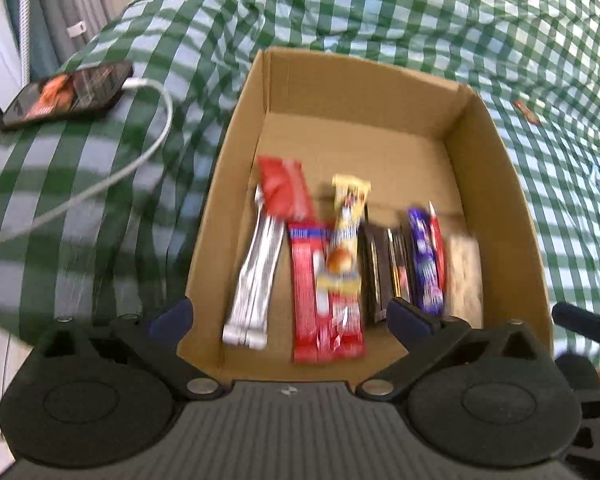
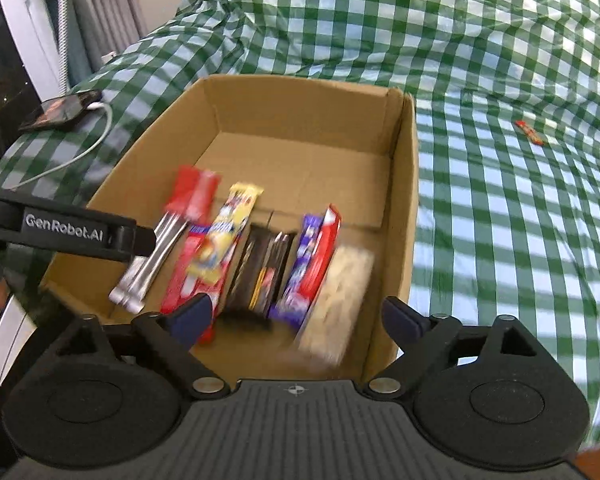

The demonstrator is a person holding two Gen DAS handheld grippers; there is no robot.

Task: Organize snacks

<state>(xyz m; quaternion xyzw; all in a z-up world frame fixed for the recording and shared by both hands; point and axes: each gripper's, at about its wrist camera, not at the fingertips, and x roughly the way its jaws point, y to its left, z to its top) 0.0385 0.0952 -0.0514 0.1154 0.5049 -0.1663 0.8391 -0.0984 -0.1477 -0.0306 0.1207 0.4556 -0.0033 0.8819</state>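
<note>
Both the left gripper [image 1: 290, 312] and right gripper [image 2: 296, 312] hang with jaws spread wide, holding nothing. Just beyond, snack bars [image 1: 324, 272] lie side by side against the near wall of the cardboard box [image 1: 496, 168] on the checked cloth [image 1: 440, 12]. A phone [image 1: 68, 94] rests far left.

A phone [image 1: 66, 94] with white cable [image 1: 140, 160] lies on checked cloth [image 1: 380, 8].
</note>
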